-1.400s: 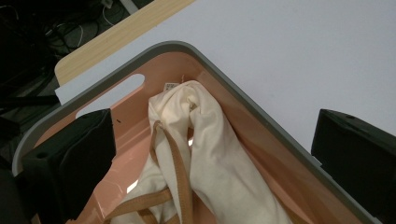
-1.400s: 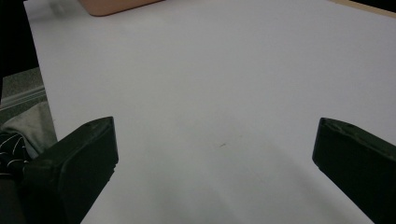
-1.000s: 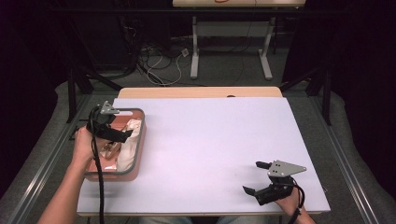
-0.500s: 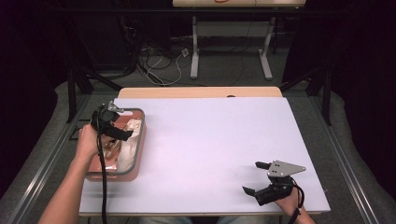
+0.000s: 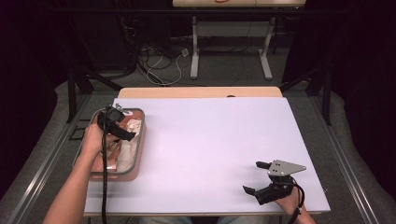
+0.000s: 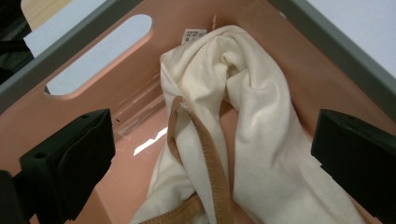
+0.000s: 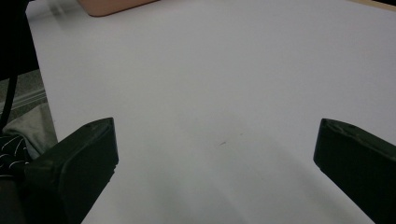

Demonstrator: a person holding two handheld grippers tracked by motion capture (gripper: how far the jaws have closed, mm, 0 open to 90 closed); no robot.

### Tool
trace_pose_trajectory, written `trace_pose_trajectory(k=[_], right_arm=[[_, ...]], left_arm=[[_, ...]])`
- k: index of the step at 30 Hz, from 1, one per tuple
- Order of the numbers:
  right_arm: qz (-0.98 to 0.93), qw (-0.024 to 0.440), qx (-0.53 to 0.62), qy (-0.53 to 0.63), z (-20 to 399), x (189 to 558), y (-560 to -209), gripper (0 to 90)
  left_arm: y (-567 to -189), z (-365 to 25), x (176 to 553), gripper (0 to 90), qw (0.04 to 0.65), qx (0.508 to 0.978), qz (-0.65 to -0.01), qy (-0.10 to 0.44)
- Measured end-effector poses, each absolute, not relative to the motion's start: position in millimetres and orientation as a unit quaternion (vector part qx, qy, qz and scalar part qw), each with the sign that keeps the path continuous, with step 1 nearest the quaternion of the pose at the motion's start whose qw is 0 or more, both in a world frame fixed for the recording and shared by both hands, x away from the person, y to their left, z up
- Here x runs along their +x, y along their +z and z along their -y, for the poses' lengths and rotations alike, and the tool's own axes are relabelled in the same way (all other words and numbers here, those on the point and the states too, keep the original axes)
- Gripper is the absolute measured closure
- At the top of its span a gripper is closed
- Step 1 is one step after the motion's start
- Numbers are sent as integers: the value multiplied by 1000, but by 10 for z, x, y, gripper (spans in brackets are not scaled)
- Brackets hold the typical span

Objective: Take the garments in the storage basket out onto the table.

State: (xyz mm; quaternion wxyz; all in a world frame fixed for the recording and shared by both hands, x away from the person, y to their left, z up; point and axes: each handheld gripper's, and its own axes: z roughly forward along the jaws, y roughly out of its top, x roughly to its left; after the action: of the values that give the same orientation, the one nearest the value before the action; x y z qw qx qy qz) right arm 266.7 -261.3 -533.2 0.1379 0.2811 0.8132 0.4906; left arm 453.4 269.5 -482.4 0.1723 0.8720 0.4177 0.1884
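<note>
From the high view, the left gripper (image 5: 116,126) hangs over the pink basket (image 5: 138,154) at the table's (image 5: 210,140) left edge, while the right gripper (image 5: 261,179) rests near the front right corner, jaws spread and holding nothing, well apart from the basket. The cream garment (image 5: 133,127) lies bunched inside the basket, under the left tool. In the left gripper view the jaws stand wide apart with nothing between them, aimed down at the cream garment (image 6: 243,116), which is heaped against the basket wall (image 6: 327,51) with a tan strap (image 6: 205,158) looping across its front folds. The risk I see here is a shallow bite: if the jaws close on the strap alone, or on one loose fold, the cloth could slide out as it is lifted, or drag the light basket along with it. A pinch too close to the wall could also catch the plastic rim. In the right gripper view the open jaws look across bare white table (image 7: 233,93), the basket's corner (image 7: 112,5) far off, so that hand is too distant to steady the basket should it tip or skid.
</note>
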Motion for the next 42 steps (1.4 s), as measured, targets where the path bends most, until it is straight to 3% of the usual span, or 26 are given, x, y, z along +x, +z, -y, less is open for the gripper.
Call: trace_pose_trajectory(k=[15, 23, 29, 42], right_arm=[[-815, 134, 290, 484, 2594, 2675, -5345, 0], [-814, 130, 294, 484, 2596, 2680, -5353, 0], [-816, 129, 290, 482, 2595, 2682, -5353, 0], [-817, 129, 289, 481, 2589, 2684, -5359, 0]], left_arm=[[-4926, -2693, 4702, 0, 148, 873, -431, 174], [-5022, -2716, 4759, 0, 162, 873, -438, 139], [-5102, -2693, 4794, 5, 135, 878, -439, 136], [-5212, -2699, 4841, 68, 107, 883, -438, 126]])
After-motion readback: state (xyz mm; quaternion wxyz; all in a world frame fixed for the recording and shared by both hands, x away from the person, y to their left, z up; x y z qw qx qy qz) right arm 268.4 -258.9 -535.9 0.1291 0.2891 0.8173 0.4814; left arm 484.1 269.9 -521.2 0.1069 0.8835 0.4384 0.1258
